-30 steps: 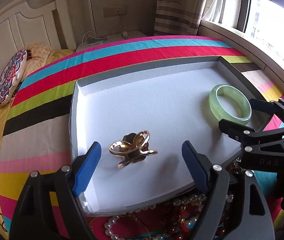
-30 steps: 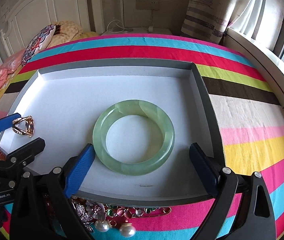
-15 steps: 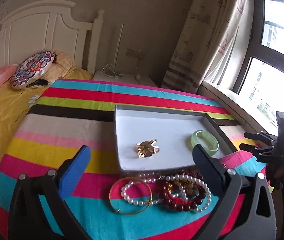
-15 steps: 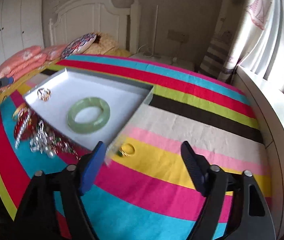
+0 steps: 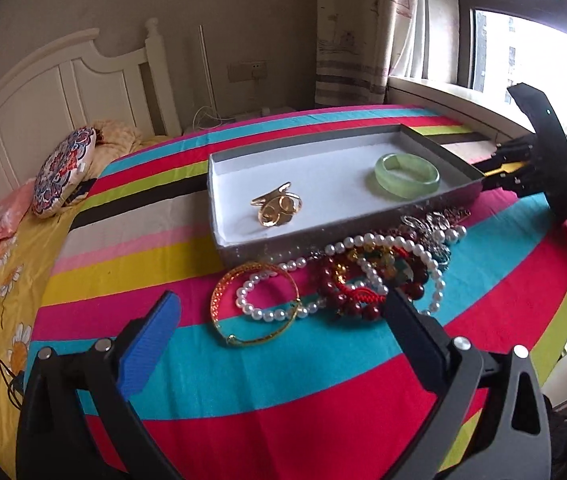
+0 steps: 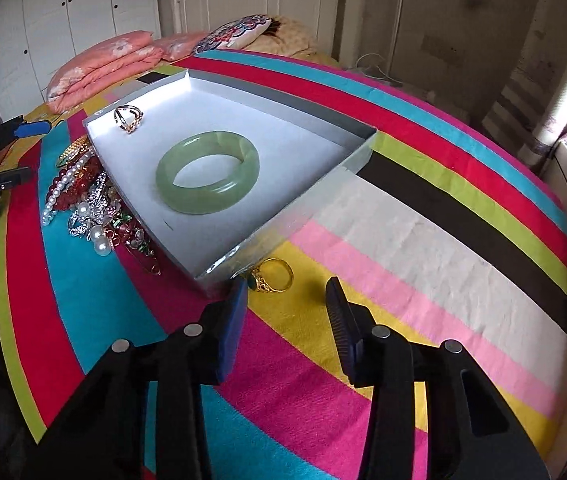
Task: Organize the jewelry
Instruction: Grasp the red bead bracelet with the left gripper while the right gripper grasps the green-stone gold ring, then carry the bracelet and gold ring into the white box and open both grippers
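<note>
A shallow grey box (image 5: pixel 243 254) (image 6: pixel 283 220) lies on the striped bedspread. In it are a green jade bangle (image 5: pixel 406 176) (image 6: pixel 207 178) and a gold flower brooch (image 5: pixel 277 210) (image 6: pixel 128 118). Before the box lies a heap of jewelry (image 5: pixel 363 276) (image 6: pixel 83 200): a pearl strand, red beads, a thin gold bangle (image 5: pixel 255 304). A gold ring (image 6: pixel 273 276) lies by the box's near corner, just ahead of my right gripper (image 6: pixel 286 300), which is open and empty. My left gripper (image 5: pixel 279 316) is open and empty, over the gold bangle.
The striped bedspread (image 5: pixel 323 380) covers the bed. A patterned cushion (image 5: pixel 63 170) and pink folded bedding (image 6: pixel 103 64) lie near the white headboard (image 5: pixel 63 84). A window (image 5: pixel 523 48) and sill run along the right.
Both grippers pulled back from the box. The left now hangs over the jewelry heap; the right swung to the box's corner and its jaws narrowed near the gold ring.
</note>
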`<state>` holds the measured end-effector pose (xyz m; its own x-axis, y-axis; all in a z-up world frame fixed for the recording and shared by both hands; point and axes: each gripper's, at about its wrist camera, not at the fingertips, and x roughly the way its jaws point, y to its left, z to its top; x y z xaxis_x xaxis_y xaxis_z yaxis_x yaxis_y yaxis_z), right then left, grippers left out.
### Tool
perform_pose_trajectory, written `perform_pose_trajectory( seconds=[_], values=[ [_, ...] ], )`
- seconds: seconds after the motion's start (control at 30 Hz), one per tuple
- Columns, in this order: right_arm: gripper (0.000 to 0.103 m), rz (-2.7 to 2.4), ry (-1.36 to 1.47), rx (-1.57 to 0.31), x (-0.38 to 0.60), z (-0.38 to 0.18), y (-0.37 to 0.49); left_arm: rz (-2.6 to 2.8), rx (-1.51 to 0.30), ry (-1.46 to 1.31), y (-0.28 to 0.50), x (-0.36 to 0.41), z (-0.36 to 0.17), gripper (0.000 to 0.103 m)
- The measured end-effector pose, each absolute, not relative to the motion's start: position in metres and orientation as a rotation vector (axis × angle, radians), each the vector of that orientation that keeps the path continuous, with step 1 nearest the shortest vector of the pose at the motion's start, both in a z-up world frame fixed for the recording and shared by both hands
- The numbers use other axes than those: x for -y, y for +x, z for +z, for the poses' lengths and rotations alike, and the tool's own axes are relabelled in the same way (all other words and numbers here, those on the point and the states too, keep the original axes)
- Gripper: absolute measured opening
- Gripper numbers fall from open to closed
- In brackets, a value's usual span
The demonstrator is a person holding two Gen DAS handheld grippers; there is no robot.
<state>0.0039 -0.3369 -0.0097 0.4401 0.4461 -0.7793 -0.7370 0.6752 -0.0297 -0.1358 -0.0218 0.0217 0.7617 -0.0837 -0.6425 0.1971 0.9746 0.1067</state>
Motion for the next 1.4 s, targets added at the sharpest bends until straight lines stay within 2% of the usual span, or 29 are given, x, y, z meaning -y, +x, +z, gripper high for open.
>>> perform_pose_trajectory(
  seconds=[0.3,0.4,0.53,0.77,0.93,0.97,1.07,1.2,1.23,1.3,1.33,1.4],
  values=[
    [0.040,0.896,-0.431,-0.805,0.339,-0.009,0.016,-0.128,-0.722,0.170,-0.130,0.026,0.017,0.101],
    [0.027,0.900,-0.415,-0.805,0.339,-0.009,0.017,-0.118,-0.722,0.170,-0.130,0.028,0.017,0.101],
    [0.026,0.874,-0.413,-0.801,0.341,-0.010,0.008,-0.114,-0.725,0.171,-0.132,0.031,0.018,0.101],
    [0.025,0.677,-0.473,-0.738,0.342,-0.011,-0.045,-0.167,-0.736,0.146,-0.133,0.041,0.020,0.101],
    [0.025,0.595,-0.371,-0.652,0.340,-0.001,-0.102,-0.226,-0.722,0.148,-0.140,0.060,0.023,0.101],
    [0.025,0.580,-0.338,-0.643,0.339,0.000,-0.110,-0.243,-0.712,0.152,-0.142,0.065,0.024,0.099],
    [0.025,0.554,-0.205,-0.611,0.338,0.004,-0.131,-0.304,-0.715,0.160,-0.141,0.080,0.024,0.084],
    [0.025,0.538,-0.086,-0.569,0.336,0.007,-0.148,-0.333,-0.738,0.179,-0.132,0.098,0.017,0.079],
    [0.026,0.537,-0.069,-0.568,0.335,0.007,-0.150,-0.327,-0.743,0.187,-0.128,0.102,0.015,0.074],
    [0.026,0.541,-0.049,-0.572,0.332,0.008,-0.149,-0.318,-0.774,0.231,-0.122,0.110,0.011,0.035],
    [0.026,0.539,-0.050,-0.572,0.332,0.009,-0.148,-0.312,-0.788,0.272,-0.120,0.117,0.007,0.030],
    [0.026,0.533,-0.050,-0.572,0.332,0.011,-0.148,-0.292,-0.774,0.336,-0.123,0.126,0.003,0.028]
  ],
)
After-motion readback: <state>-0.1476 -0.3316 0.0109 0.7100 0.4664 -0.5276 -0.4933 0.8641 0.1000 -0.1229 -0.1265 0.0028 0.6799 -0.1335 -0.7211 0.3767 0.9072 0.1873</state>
